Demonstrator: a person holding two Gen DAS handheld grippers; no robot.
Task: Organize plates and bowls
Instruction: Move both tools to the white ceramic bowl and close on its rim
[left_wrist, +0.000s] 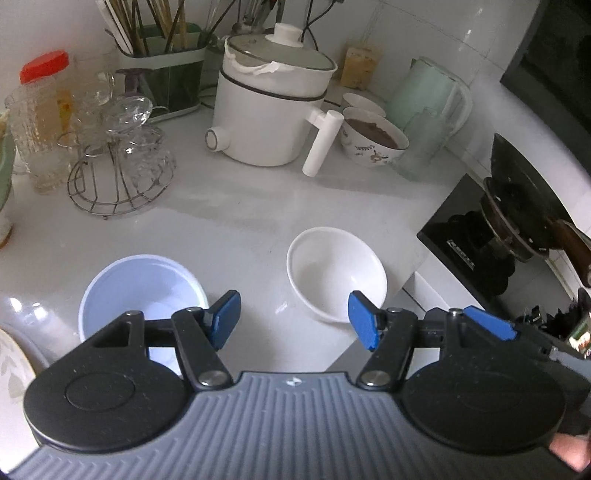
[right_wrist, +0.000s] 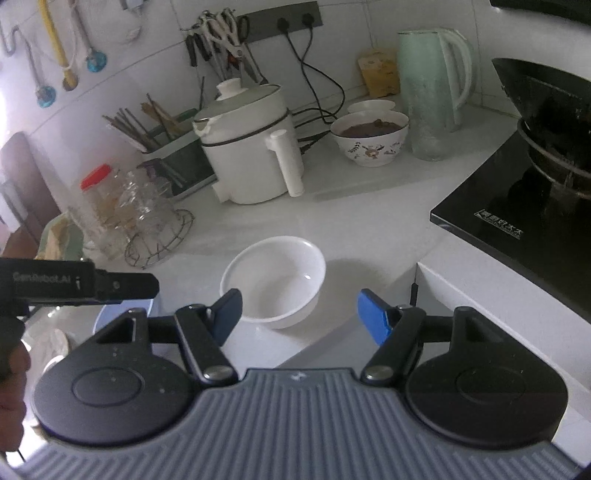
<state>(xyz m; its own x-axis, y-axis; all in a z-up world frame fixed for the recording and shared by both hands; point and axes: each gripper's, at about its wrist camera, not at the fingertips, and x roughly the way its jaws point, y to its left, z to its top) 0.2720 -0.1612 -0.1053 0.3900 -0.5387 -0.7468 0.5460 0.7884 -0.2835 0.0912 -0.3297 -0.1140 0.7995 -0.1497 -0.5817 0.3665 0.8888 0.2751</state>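
Note:
Two empty bowls stand on the white counter (left_wrist: 229, 221). The pale blue bowl (left_wrist: 136, 291) is on the left, partly hidden behind my left gripper's left finger. The white bowl (left_wrist: 334, 273) sits just ahead of its right finger. My left gripper (left_wrist: 294, 319) is open above the gap between the bowls, holding nothing. In the right wrist view the white bowl (right_wrist: 275, 280) lies ahead of my open, empty right gripper (right_wrist: 301, 315), nearer its left finger. Only a sliver of the blue bowl (right_wrist: 122, 314) shows under the left gripper's black body (right_wrist: 74, 284).
A white electric pot (left_wrist: 269, 110), a patterned bowl of brown food (left_wrist: 373, 140) and a green kettle (left_wrist: 428, 99) stand at the back. Glassware on a wire rack (left_wrist: 118, 166) is at the left. A black hob with a wok (right_wrist: 546, 155) is at the right. A leaf-patterned plate (left_wrist: 11, 365) lies at the lower left.

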